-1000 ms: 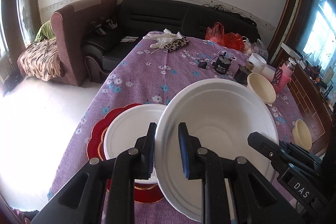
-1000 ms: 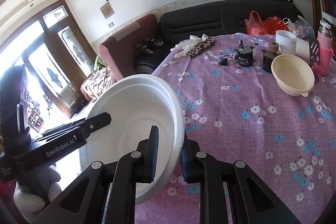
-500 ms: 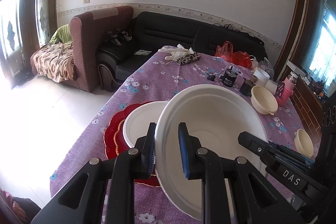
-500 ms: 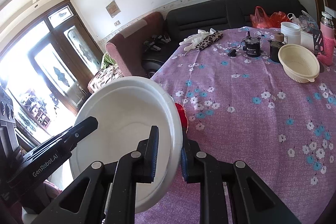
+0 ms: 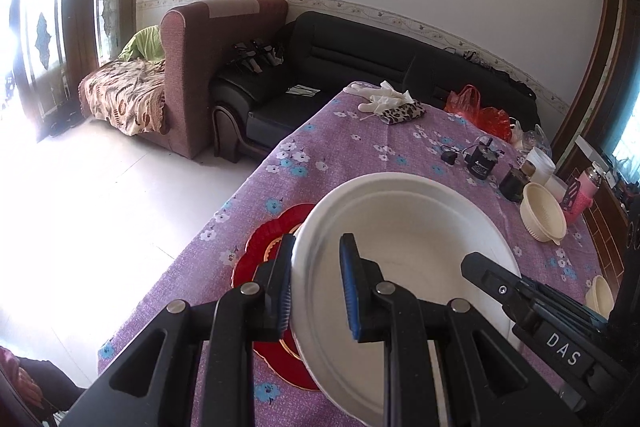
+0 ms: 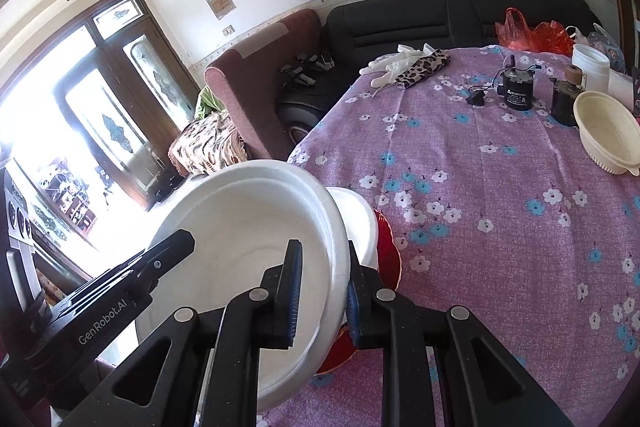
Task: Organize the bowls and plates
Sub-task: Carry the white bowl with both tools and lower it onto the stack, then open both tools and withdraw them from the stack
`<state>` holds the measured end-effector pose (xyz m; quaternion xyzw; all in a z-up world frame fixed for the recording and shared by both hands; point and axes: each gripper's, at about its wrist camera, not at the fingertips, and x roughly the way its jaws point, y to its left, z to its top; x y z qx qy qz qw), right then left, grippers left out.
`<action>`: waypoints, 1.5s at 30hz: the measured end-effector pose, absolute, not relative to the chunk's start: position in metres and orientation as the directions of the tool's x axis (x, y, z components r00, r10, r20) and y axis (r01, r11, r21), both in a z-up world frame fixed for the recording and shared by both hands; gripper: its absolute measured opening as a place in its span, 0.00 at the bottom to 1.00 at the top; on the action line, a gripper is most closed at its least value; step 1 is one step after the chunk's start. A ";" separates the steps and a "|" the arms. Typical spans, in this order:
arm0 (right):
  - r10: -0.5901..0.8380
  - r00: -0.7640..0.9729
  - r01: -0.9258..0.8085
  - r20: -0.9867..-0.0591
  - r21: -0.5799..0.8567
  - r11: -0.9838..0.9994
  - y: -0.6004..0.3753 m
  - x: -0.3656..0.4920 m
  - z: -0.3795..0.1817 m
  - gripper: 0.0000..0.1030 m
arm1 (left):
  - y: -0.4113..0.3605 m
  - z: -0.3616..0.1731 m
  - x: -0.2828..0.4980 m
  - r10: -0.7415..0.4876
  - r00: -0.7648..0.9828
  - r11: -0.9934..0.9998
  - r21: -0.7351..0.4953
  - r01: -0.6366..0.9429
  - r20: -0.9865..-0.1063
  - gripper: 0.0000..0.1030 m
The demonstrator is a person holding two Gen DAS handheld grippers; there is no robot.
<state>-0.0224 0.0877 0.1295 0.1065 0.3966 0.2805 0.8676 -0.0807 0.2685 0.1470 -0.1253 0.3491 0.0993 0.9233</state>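
1. The left gripper (image 5: 315, 285) is clamped on the near left rim of a large white bowl (image 5: 404, 251), one blue-padded finger inside the rim and one outside.
2. The right gripper (image 6: 320, 293) is clamped on the opposite rim of the same white bowl (image 6: 248, 239), again with a finger on each side of the wall. The bowl is held tilted between the two tools, above the near left part of the table (image 6: 500, 227).
3. Under the bowl, on the purple flowered tablecloth (image 5: 340, 155), lies a red scalloped plate (image 5: 276, 231), partly hidden. In the right wrist view a second white dish (image 6: 360, 223) shows on the red plate (image 6: 390, 251), just past the held bowl's rim.
4. Farther right stands a cream colander bowl (image 5: 543, 213), with a smaller cream bowl (image 5: 600, 295) at the near right edge of the table.
5. Beyond the colander are a black cylindrical device (image 6: 518, 91), a dark jar (image 6: 564, 103), a white tub (image 6: 591, 65) and a pink bottle (image 5: 582, 193).
6. At the far left end lie white gloves (image 5: 384, 97) and a leopard-print pouch (image 5: 402, 113), touching.
7. Behind the table are a black sofa (image 5: 352, 55) and a maroon armchair (image 5: 200, 67).
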 end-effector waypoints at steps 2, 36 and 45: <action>0.564 0.527 -0.403 -0.636 0.397 0.825 0.095 -0.015 0.127 0.22 | 0.273 0.141 -0.073 0.100 0.728 0.947 -0.160 -0.280 -0.678 0.19; 0.438 0.609 -0.421 -0.661 0.199 0.885 0.130 0.013 0.093 0.29 | 0.276 0.132 -0.060 0.263 0.755 0.925 -0.066 -0.375 -0.600 0.76; 0.473 0.645 -0.436 -0.601 0.219 0.873 0.127 0.000 0.113 0.63 | 0.274 0.151 -0.085 0.291 0.766 0.917 -0.060 -0.394 -0.573 0.80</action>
